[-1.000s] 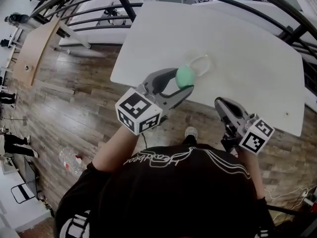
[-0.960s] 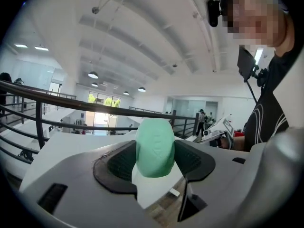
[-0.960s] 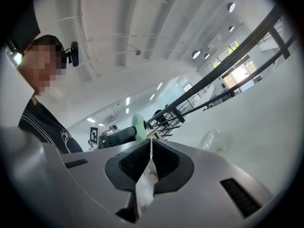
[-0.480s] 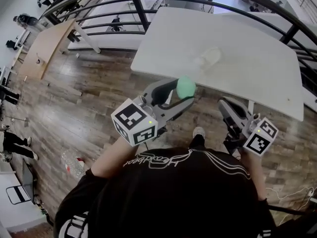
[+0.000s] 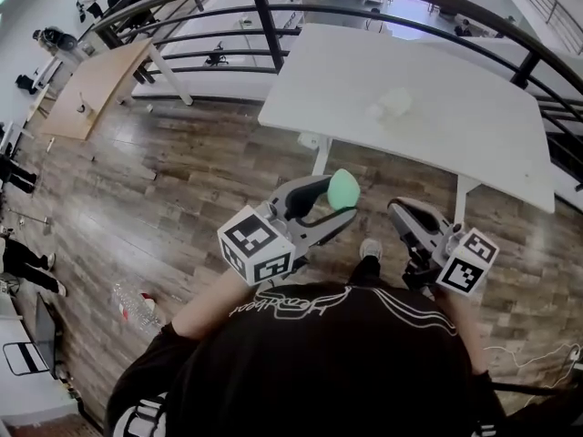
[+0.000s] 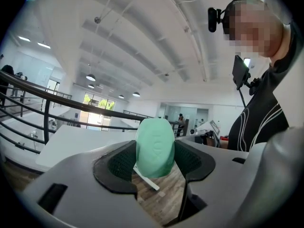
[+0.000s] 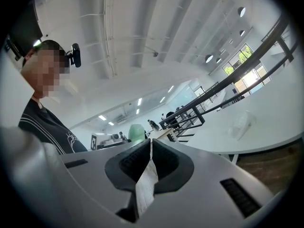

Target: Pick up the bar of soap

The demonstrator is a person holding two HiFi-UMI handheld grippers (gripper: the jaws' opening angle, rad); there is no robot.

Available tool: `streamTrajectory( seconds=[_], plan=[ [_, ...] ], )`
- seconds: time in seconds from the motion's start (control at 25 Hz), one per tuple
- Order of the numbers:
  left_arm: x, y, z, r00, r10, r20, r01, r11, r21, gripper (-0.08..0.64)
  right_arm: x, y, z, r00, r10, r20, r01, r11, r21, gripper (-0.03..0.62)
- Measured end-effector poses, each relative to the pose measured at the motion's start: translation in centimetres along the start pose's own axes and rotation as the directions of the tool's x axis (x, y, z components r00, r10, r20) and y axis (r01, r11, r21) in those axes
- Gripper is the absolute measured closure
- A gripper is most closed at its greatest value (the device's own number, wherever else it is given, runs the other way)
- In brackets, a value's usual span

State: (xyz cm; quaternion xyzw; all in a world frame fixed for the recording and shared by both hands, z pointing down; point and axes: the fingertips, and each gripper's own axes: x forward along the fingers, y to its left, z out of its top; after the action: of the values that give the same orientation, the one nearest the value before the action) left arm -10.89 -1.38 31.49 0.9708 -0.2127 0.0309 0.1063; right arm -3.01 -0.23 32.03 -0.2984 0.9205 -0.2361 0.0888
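Note:
The bar of soap (image 5: 342, 189) is a rounded mint-green oval. My left gripper (image 5: 339, 197) is shut on it and holds it in the air over the wooden floor, well short of the white table (image 5: 437, 144). In the left gripper view the bar of soap (image 6: 155, 147) stands upright between the dark pads, pinched at its sides. My right gripper (image 5: 402, 218) hangs to the right of the soap, jaws together with nothing between them. From the right gripper view the soap (image 7: 137, 132) shows small beyond the closed jaws.
A clear soap dish (image 5: 394, 104) rests on the white table. Black railings (image 5: 264, 16) curve behind the table. A wooden table (image 5: 91, 89) stands at the far left. A plastic bottle (image 5: 127, 300) lies on the floor by the person's left side.
The left gripper has carried the soap off the table edge and back toward the person. The view has shifted, so the table now sits farther away. The right gripper stays low and shut.

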Motion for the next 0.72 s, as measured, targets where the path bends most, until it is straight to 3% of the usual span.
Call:
streamTrajectory(
  seconds=[0.72],
  plan=[
    [-1.9, -4.1, -2.9, 0.998, -0.055, -0.008, 0.055, 0.998, -0.019, 0.301, -1.7, 4.1, -3.5, 0.998, -0.059, -0.021, 0.059, 0.998, -0.003, 0.575]
  ],
)
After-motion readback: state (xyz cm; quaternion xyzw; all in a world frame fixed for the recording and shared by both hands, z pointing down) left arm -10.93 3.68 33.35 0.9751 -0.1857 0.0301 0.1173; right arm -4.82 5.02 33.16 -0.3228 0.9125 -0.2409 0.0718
